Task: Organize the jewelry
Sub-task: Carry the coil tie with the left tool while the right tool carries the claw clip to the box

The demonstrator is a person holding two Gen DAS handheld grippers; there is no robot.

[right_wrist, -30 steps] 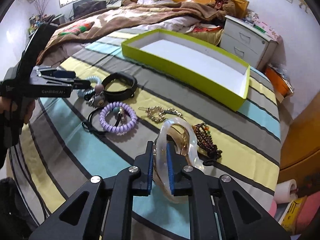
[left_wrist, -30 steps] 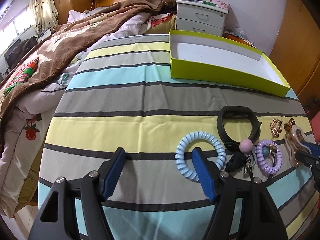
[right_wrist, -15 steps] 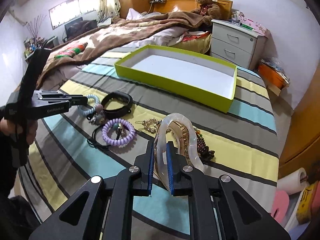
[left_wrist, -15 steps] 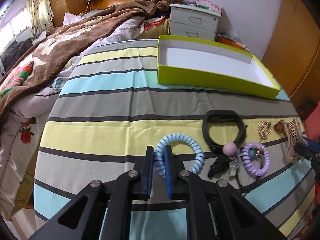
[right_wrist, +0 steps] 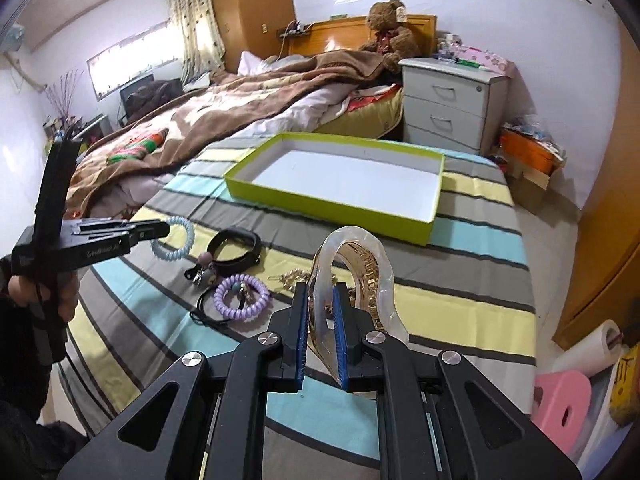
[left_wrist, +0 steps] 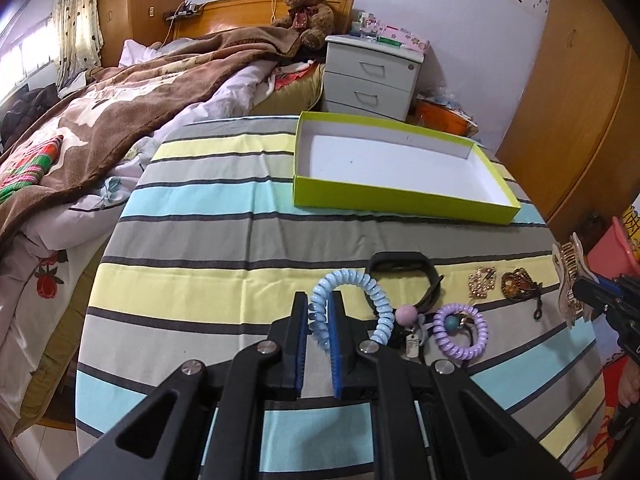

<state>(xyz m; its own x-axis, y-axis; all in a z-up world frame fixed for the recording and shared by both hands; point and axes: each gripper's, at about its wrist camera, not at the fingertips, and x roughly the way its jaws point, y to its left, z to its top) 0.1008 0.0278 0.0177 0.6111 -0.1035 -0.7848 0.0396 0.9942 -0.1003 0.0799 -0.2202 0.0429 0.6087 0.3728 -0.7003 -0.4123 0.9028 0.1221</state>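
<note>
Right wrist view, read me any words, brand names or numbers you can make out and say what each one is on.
"Gen..." then blurred letters: white print on the left gripper body, not fully readable.
Tag on the teddy bear: too small to read.
Yellow item at the right edge: a dark mark, unreadable.

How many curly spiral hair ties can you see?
2. The blue spiral hair tie is pinched in the left gripper, lifted off the striped cloth. The purple spiral hair tie lies on the cloth beside the black band. None shows in the green box.
</note>
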